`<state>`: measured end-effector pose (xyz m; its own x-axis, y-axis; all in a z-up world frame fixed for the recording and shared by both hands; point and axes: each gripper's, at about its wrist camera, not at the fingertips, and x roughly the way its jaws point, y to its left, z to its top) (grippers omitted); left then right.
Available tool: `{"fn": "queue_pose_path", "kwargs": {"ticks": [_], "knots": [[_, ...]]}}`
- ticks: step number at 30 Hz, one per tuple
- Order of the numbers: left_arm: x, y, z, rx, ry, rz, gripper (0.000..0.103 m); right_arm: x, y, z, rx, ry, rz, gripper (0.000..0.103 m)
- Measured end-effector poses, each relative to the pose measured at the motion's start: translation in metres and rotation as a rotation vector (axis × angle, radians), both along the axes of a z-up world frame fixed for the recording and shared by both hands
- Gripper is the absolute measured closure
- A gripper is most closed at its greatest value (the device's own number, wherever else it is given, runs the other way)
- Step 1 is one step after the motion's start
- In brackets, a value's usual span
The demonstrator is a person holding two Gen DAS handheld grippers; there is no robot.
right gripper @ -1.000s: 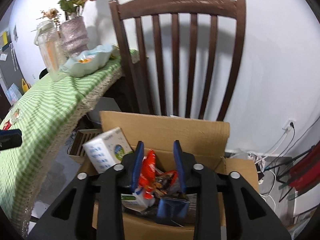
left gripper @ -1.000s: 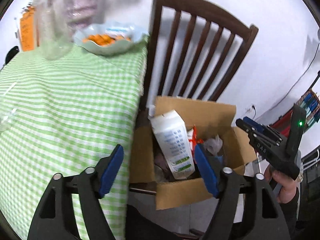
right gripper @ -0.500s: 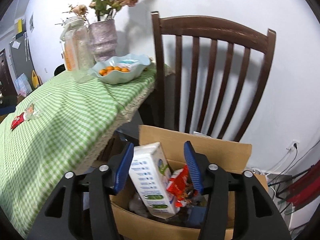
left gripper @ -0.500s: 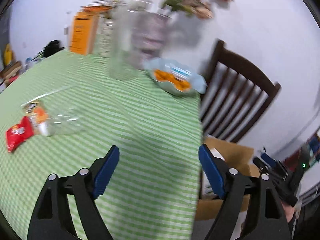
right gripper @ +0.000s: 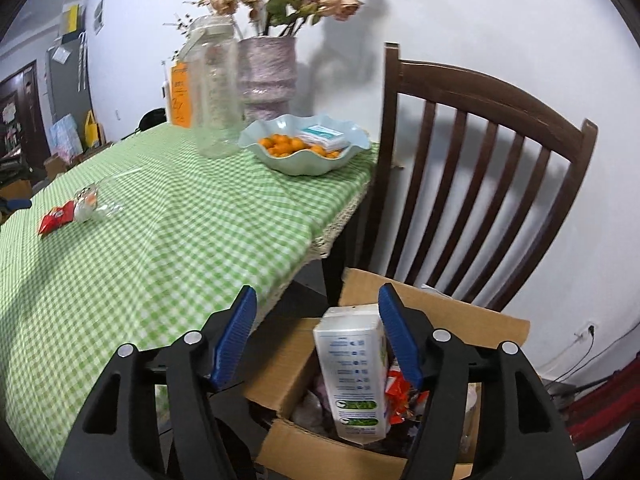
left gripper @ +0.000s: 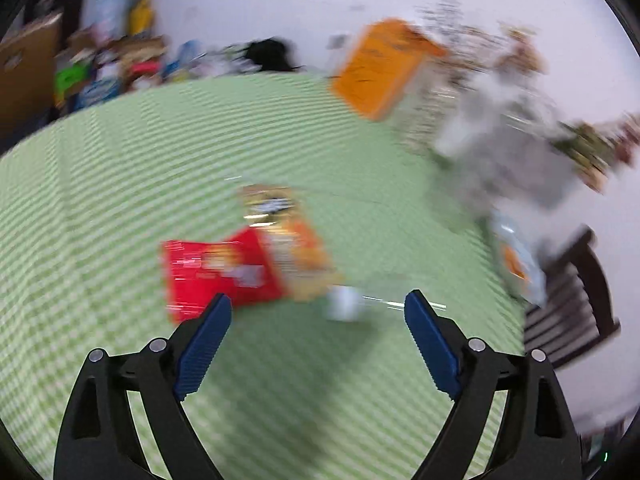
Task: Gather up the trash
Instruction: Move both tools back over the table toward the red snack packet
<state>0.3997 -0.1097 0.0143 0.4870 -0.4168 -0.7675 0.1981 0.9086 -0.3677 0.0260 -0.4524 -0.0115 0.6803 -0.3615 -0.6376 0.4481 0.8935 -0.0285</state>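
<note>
L gripper [left gripper: 318, 312] jaws opening wide, nothing btwn them, hovering just short of red wrapper [left gripper: 218, 274] on green checked table [left gripper: 120, 160]. Judgement: come down straight, straddle wrapper edge, pinch flat; orange wrapper [left gripper: 298, 246] and clear bottle w/ white cap [left gripper: 344, 304] touch it, so take one at a time. R gripper [right gripper: 314, 334] jaws opening, empty, above cardboard box [right gripper: 452, 320] beside table: holds white carton [right gripper: 354, 372], red wrappers. Farther on table: bowl [right gripper: 304, 162] w/ oranges, glass jar [right gripper: 214, 88], vase [right gripper: 268, 76].
</note>
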Motion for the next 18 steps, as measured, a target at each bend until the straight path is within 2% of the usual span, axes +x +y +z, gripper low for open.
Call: {"fn": "queue_pose_path", "kwargs": {"ticks": [3,5,12,15,18], "knots": [[0.021,0.035,-0.021,-0.119,0.097,0.065,0.018,0.011,0.009,-0.004,0.005,0.016,0.019,0.042],[0.03,0.049,-0.032,-0.197,0.128,0.075,0.018,0.02,0.017,-0.007,0.008,0.028,0.038,0.042],[0.038,0.072,-0.055,-0.278,0.17,0.119,0.019,0.046,0.048,-0.009,-0.003,0.044,0.12,0.042],[0.038,0.078,-0.062,-0.285,0.175,0.129,0.02,0.054,0.056,-0.012,-0.001,0.05,0.144,0.042],[0.041,0.083,-0.069,-0.34,0.175,0.13,0.022,0.06,0.061,-0.016,0.004,0.056,0.161,0.042]]}}
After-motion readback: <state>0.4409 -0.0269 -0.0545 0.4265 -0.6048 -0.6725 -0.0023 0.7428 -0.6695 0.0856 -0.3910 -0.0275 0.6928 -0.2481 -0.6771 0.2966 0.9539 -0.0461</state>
